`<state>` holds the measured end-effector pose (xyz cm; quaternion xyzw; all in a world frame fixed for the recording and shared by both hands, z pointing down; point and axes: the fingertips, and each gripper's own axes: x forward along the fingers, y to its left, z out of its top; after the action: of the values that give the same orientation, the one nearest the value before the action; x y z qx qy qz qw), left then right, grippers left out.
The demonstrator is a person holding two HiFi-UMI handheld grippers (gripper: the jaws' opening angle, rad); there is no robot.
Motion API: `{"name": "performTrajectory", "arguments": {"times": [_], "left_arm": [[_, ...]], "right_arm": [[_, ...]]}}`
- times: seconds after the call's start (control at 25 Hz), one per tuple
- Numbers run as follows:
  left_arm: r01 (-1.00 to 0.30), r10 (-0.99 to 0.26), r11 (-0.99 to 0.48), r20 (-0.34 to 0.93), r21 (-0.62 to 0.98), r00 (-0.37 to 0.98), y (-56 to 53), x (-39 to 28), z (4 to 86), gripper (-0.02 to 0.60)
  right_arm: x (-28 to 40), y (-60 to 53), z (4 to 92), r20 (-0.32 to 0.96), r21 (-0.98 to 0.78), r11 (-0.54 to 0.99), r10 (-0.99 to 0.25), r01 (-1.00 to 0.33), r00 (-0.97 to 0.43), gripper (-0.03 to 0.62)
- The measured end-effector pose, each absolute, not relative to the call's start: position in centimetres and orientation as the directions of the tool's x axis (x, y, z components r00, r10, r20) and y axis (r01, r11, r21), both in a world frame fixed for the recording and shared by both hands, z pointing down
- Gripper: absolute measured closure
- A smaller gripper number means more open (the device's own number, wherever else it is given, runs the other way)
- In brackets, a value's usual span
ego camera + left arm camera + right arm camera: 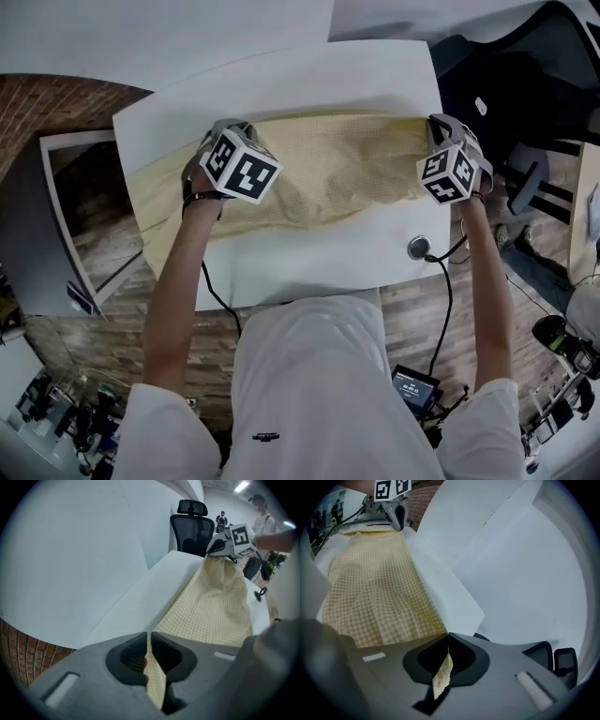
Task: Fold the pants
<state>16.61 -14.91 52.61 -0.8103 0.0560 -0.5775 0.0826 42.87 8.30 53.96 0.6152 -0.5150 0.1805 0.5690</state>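
Note:
Pale yellow checked pants [328, 173] lie stretched sideways across the white table [281, 84]. My left gripper [223, 131] is at their left end and my right gripper [442, 127] at their right end, both near the cloth's far edge. In the left gripper view the left gripper [148, 634] is shut on a fold of the pants [215, 602], and the right gripper [220, 548] shows at the far end. In the right gripper view the right gripper [448, 637] is shut on a strip of the pants [370, 588], with the left gripper [396, 513] at the far end.
A round cable port [418, 247] with a black cable sits near the table's front right. A black office chair [192, 527] stands past the table's right end. A brick wall [37, 103] is at the left. People [221, 517] stand far off.

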Motion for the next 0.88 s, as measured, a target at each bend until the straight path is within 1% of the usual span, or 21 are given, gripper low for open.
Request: {"name": "performTrajectory", "arguments": {"times": [0.08, 0.12, 0.16, 0.24, 0.28, 0.48, 0.52, 0.6, 0.72, 0.88], "left_arm": [[-0.002, -0.168, -0.984, 0.927, -0.178, 0.334, -14.4, 16.9, 53.1, 0.502], [-0.005, -0.150, -0.987, 0.927, -0.158, 0.344, -14.0, 17.1, 53.1, 0.449], [-0.007, -0.135, -0.990, 0.925, -0.142, 0.356, -13.7, 17.4, 53.0, 0.419], [-0.010, -0.130, -0.991, 0.917, -0.136, 0.378, -13.0, 17.9, 52.6, 0.413], [-0.012, -0.135, -0.990, 0.912, -0.141, 0.387, -12.7, 18.0, 52.3, 0.413], [-0.052, -0.156, -0.988, 0.888, -0.148, 0.433, -11.4, 17.7, 50.8, 0.413], [-0.065, -0.158, -0.987, 0.883, -0.144, 0.442, -11.2, 17.5, 50.5, 0.413], [-0.096, -0.163, -0.986, 0.872, -0.134, 0.461, -11.0, 17.0, 49.9, 0.413], [-0.139, -0.160, -0.985, 0.857, -0.104, 0.490, -10.3, 15.9, 49.0, 0.414], [-0.197, -0.165, -0.978, 0.848, -0.073, 0.503, -9.5, 13.0, 48.1, 0.435]], "right_arm": [[42.8, 8.3, 54.5, 0.814, 0.496, 0.172, -0.435, -0.851, 0.386, 0.573], [42.7, 8.2, 54.6, 0.815, 0.484, 0.159, -0.441, -0.860, 0.377, 0.561], [42.6, 8.2, 54.5, 0.815, 0.470, 0.140, -0.447, -0.872, 0.367, 0.549], [42.3, 8.2, 54.0, 0.816, 0.437, 0.094, -0.460, -0.894, 0.350, 0.494], [42.1, 8.3, 53.5, 0.812, 0.426, 0.071, -0.470, -0.902, 0.346, 0.477], [40.7, 7.4, 49.7, 0.756, 0.412, -0.006, -0.555, -0.911, 0.346, 0.475], [40.1, 7.0, 49.3, 0.750, 0.412, -0.002, -0.568, -0.911, 0.340, 0.492], [38.8, 6.2, 48.6, 0.740, 0.416, 0.017, -0.587, -0.909, 0.327, 0.548], [36.2, 5.7, 48.4, 0.741, 0.410, 0.052, -0.601, -0.911, 0.299, 0.578], [32.0, 4.7, 47.7, 0.748, 0.367, 0.067, -0.614, -0.928, 0.252, 0.586]]}}
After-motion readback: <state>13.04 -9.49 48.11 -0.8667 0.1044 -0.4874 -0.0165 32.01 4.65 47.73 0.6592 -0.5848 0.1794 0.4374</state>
